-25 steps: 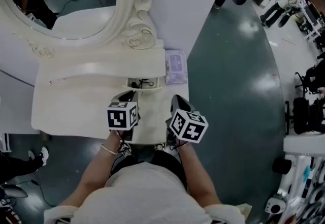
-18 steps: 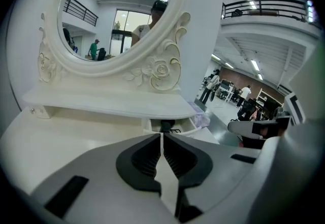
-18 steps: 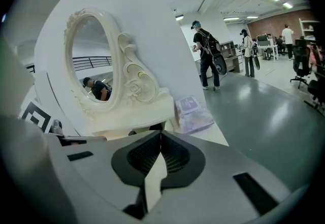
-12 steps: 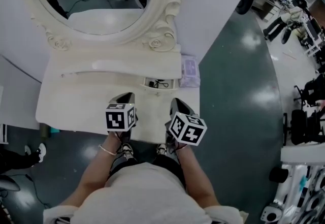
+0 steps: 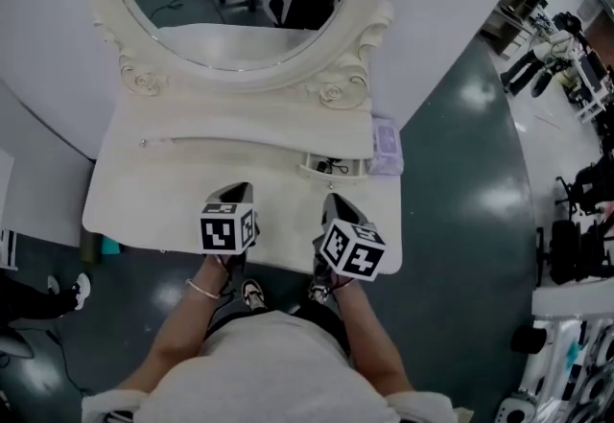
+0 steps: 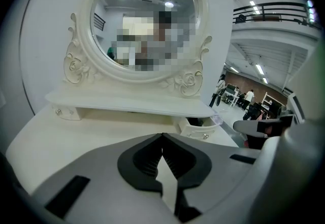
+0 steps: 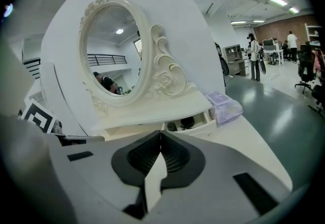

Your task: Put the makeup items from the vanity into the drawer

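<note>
Lilac, translucent, a small box (image 5: 387, 145) sits at the desk's (image 5: 173, 205) right end, just beside the open drawer (image 5: 338, 171), which holds dark items. The left tongs (image 5: 234, 191) and right tongs (image 5: 335, 202) are closed and empty. Best to open the right tongs early and grip the box squarely.

the worktop (image 5: 144, 210) and the mirror frame (image 5: 144, 81) are cream-white, the frame carved with scrolls and roses. the floor (image 5: 451, 200) is dark glossy teal. a box (image 5: 386, 145) is translucent lilac. the left tongs (image 6: 162, 135) and right tongs (image 7: 161, 134) are grey with black ribbed pads (image 6: 144, 159); each cube (image 5: 228, 227) shows black-and-white square markers.
</note>
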Demonstrator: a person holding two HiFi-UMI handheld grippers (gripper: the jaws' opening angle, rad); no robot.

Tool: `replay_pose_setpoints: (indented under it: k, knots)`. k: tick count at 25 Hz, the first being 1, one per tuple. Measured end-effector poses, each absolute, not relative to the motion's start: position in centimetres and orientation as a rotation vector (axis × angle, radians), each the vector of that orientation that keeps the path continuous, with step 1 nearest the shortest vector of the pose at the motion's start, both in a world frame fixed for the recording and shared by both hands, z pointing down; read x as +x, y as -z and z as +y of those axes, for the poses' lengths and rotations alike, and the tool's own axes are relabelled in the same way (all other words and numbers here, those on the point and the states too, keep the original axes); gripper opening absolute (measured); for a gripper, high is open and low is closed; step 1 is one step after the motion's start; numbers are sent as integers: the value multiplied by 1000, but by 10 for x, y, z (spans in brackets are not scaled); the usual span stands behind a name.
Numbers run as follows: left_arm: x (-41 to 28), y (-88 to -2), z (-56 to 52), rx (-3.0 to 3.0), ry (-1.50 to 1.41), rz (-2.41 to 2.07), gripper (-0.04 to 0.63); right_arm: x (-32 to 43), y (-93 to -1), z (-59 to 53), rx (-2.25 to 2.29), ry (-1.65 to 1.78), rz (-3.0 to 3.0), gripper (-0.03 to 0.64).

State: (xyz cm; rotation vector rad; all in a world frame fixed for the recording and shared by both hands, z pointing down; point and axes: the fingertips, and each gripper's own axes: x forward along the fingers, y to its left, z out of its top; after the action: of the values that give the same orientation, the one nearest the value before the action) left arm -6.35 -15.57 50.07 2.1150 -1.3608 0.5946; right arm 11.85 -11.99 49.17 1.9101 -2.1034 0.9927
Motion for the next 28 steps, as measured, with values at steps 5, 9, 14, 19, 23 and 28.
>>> replay_pose_setpoints:
  k: [5, 9, 14, 19, 23, 28]
  knots:
    - [-106, -498, -158, 2120, -565, -1381, 12, 79, -491, -120, 1904, -977, -2108, 18]
    - [-129, -491, -161, 2150, -508, -1436, 12, 59, -494, -117, 1899, -954, -2084, 18]
    - [-137, -499, -158, 2160, -515, -1402, 11, 46, -498, -106, 1903, -965, -2051, 18]
    - [-128, -506, -161, 2147, -516, -1370, 11, 53, -505, -106, 1894, -967, -2027, 18]
    - [-114, -503, -165, 2160, -540, -1361, 11, 67, -495, -114, 1914, -954, -2046, 18]
    - [-96, -499, -169, 2152, -524, -1380, 11, 83, -491, -117, 1860, -868, -2064, 17]
